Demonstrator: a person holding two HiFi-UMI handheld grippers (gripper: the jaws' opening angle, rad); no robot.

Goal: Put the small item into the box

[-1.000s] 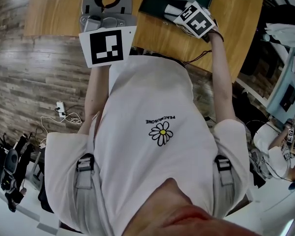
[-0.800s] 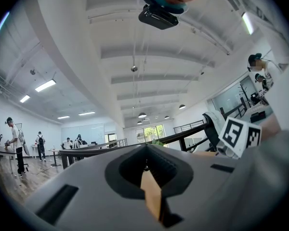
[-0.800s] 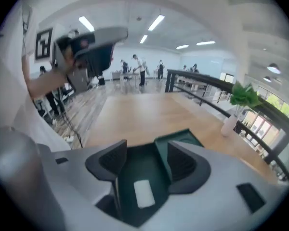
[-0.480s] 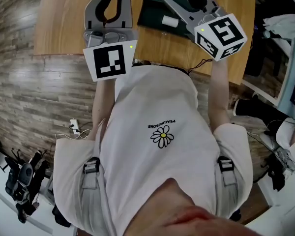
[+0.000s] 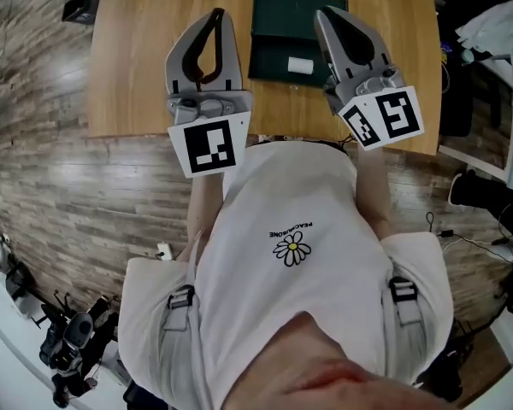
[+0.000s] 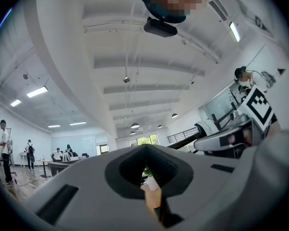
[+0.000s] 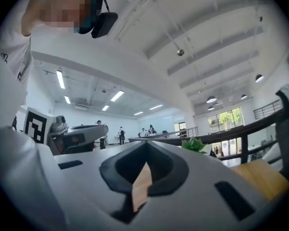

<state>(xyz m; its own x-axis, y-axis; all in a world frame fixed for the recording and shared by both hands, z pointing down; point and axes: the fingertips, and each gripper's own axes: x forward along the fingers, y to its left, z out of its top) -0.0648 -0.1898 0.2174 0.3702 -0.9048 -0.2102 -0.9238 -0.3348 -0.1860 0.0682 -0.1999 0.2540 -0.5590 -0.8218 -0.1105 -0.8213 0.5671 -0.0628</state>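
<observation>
Shows right gripper (image 5: 320, 13) drawn back out of box (image 5: 274, 26), fingers together, empty. Leaves small item (image 5: 300, 65) lying inside box, apart from them. Holds left gripper (image 5: 218, 14) left of box, fingers together, over open counter (image 5: 132, 58).

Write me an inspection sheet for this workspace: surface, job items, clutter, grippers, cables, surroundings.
Surface: wooden table, with only the box on it.
Job's things: dark green box at the table's middle; small white item lies inside the box's outline.
Clutter: nothing seen on the table.
Grippers: left gripper shut and empty, over the table left of the box; right gripper shut and empty, over the box's right part.
Cables: thin cable on the floor at the right.
Surroundings: wood-plank floor; dark equipment on the floor at lower left; people standing far off in the hall.
</observation>
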